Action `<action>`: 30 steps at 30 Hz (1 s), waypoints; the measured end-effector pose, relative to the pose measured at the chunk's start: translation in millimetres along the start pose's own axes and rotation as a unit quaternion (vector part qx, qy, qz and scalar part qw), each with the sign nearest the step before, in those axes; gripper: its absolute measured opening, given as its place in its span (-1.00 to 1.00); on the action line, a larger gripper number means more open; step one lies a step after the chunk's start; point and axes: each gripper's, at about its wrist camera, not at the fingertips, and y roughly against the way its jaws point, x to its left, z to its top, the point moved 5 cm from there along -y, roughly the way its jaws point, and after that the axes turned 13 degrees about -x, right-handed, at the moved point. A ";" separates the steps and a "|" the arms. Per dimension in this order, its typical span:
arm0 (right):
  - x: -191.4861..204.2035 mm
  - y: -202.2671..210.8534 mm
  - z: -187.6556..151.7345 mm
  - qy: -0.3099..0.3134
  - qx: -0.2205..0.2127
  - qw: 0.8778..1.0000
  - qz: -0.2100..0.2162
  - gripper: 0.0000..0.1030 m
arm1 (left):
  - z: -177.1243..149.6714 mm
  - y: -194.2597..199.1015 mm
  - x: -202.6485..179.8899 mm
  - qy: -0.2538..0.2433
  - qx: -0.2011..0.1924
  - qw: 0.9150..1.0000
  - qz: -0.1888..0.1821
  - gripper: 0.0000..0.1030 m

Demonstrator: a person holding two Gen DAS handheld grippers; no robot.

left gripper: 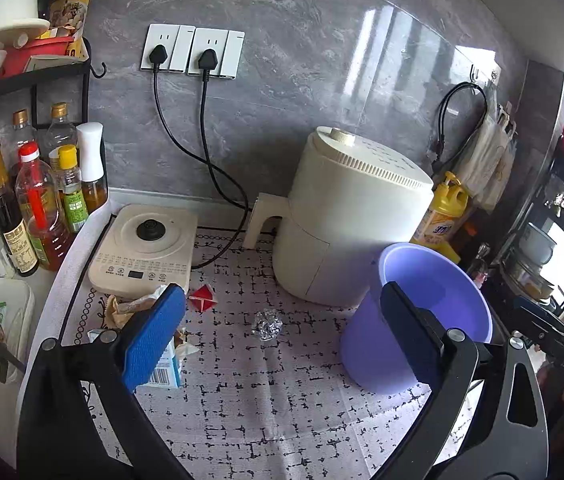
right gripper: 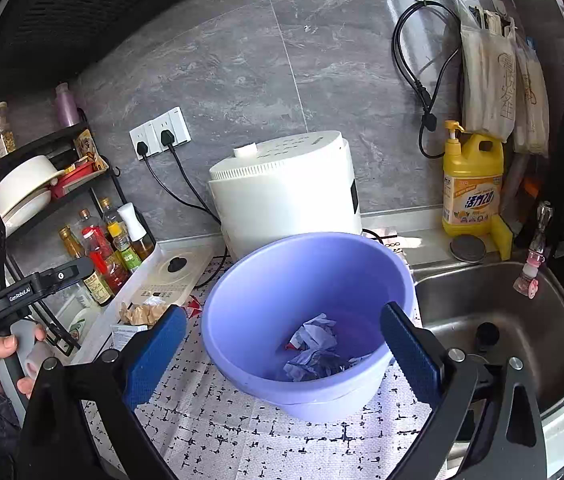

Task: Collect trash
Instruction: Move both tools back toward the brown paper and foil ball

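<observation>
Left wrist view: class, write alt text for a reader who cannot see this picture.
An open claw hovers over a patterned counter mat, facing a crumpled foil ball. A red wrapper and a small carton lie to its left, a purple bucket to its right, and a cream air fryer behind.

Taking the purple bucket [left gripper: 422,320] as landmark: to its left the patterned mat [left gripper: 241,400] lies open, with only a foil ball [left gripper: 267,324] sitting alone there, well apart from the bucket. Farther left, a red scrap [left gripper: 201,298], a crumpled paper [left gripper: 129,308] and a small carton [left gripper: 165,368] crowd the front of the kettle base [left gripper: 145,248]. Just behind the bucket the white cooker [left gripper: 354,216] blocks the way. Right of the bucket the sink [right gripper: 522,320] drops away. The bucket's mouth is unobstructed from above, with crumpled paper [right gripper: 314,344] at its bottom.
</observation>
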 end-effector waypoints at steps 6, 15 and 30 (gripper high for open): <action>45.8 -21.6 -9.4 0.024 0.012 1.000 0.008 0.84 | -3.0 18.0 44.0 0.013 0.006 1.000 0.027 0.88; 103.3 -47.8 -20.9 0.037 0.016 0.999 0.032 0.84 | -13.6 33.2 84.4 0.008 0.026 0.999 0.046 0.88; 176.0 -86.1 -52.0 0.079 0.058 0.994 0.046 0.84 | -16.2 37.3 135.4 0.015 0.033 0.998 0.046 0.88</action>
